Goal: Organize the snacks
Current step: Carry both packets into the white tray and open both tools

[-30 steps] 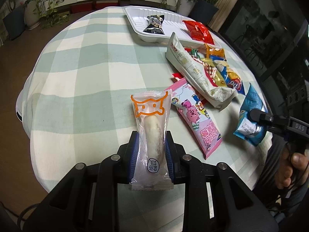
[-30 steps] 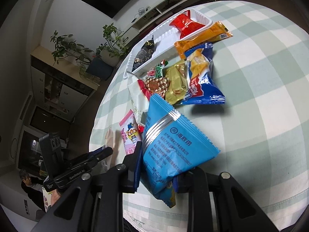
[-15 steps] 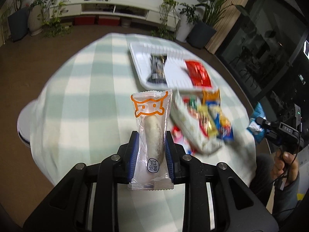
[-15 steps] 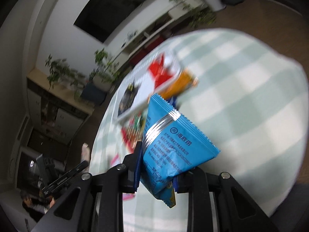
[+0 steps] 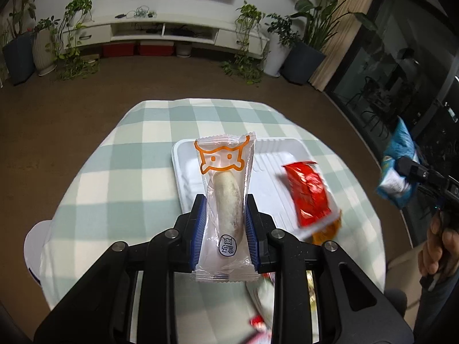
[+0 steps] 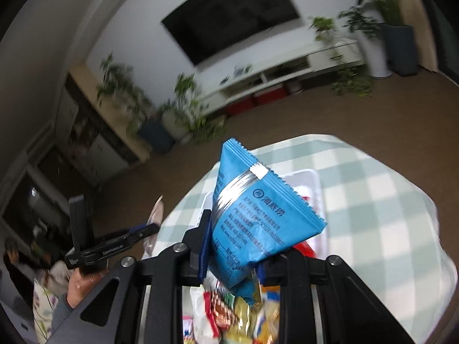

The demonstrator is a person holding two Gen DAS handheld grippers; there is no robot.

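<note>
My left gripper (image 5: 224, 218) is shut on a clear packet with an orange cat face and a white bun (image 5: 225, 200), held high above the white tray (image 5: 183, 169). A red packet (image 5: 308, 193) lies in the tray. My right gripper (image 6: 231, 253) is shut on a blue snack packet (image 6: 252, 223), also raised above the table; it shows at the right in the left wrist view (image 5: 397, 172). The left gripper shows in the right wrist view (image 6: 143, 230).
The round table has a green and white checked cloth (image 5: 129, 177). A pile of loose snack packets (image 6: 235, 318) lies below the right gripper. An orange packet (image 5: 325, 230) sits by the tray's near edge. Floor, plants and a TV bench lie beyond.
Both grippers have risen well above the table with their packets and tilted up, so the room now shows. The left gripper has moved over the tray.
</note>
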